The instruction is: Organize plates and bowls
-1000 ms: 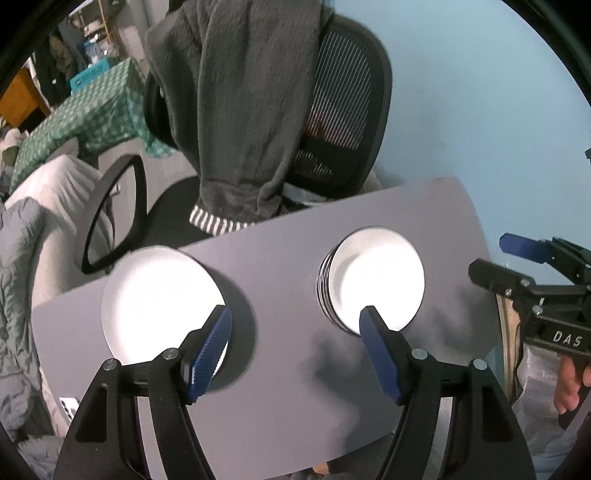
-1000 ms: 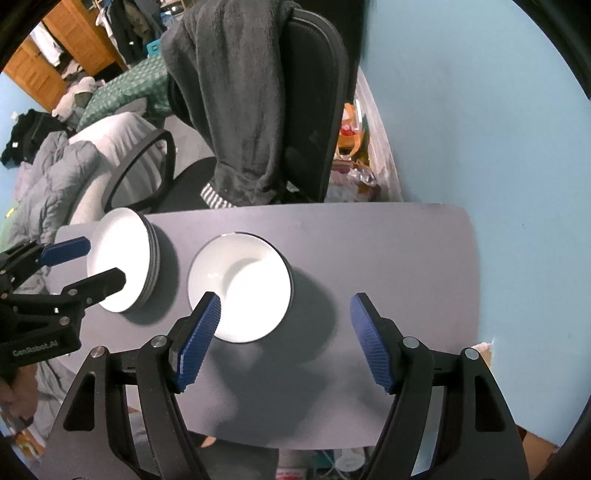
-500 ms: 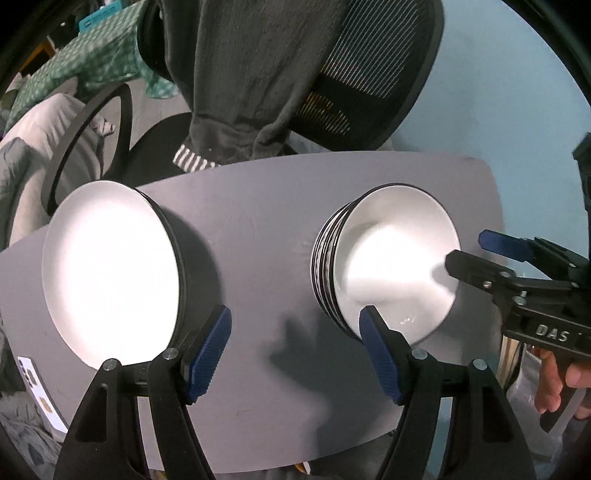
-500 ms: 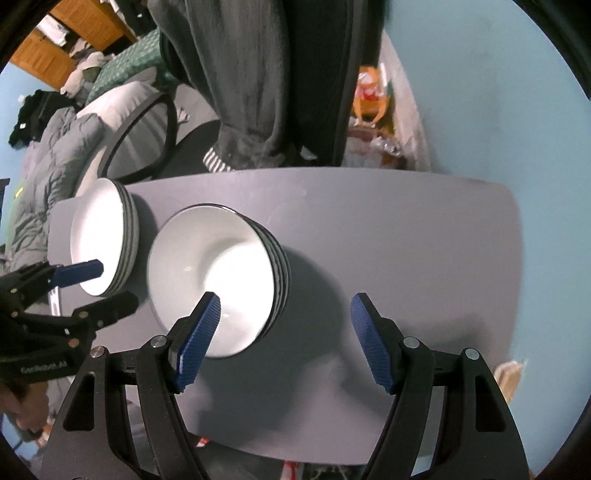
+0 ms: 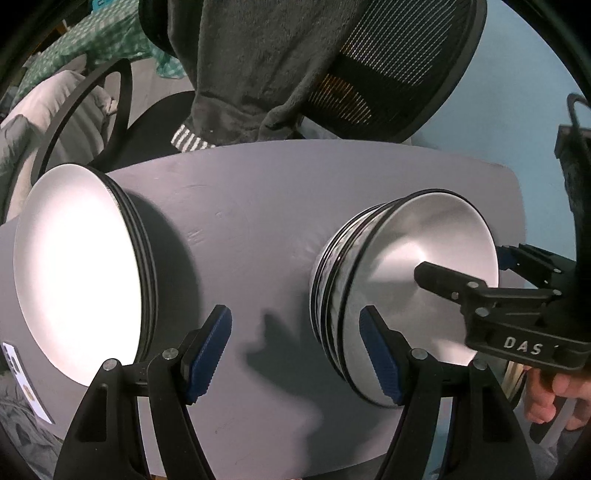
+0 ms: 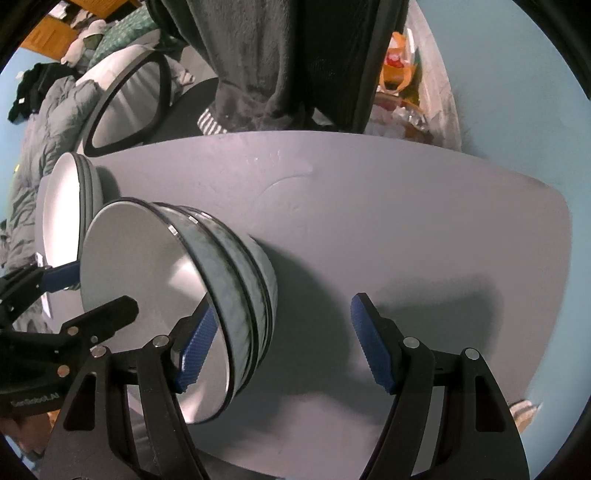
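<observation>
At the bottom of the left wrist view, the left gripper [image 5: 295, 354] spreads its ribbed blue pads wide over bare matte grey table [image 5: 240, 229], holding nothing. The right gripper [image 6: 280, 347], jaws likewise apart and empty, straddles the rim of the stacked glossy bowls [image 6: 236, 280] at centre left. Further left sits the stack of flat white plates [image 5: 77, 273]; behind, a fuzzy dark garment [image 5: 251, 66] drapes a mesh chair [image 5: 399, 62].

A grey desk [image 5: 258, 206] stands against a pale blue wall [image 6: 517, 92]. Behind it a black mesh office chair [image 5: 388, 74] carries a dark grey garment [image 5: 258, 66]. Further back lie a green checked cloth [image 5: 85, 40] and wooden furniture [image 6: 48, 33].
</observation>
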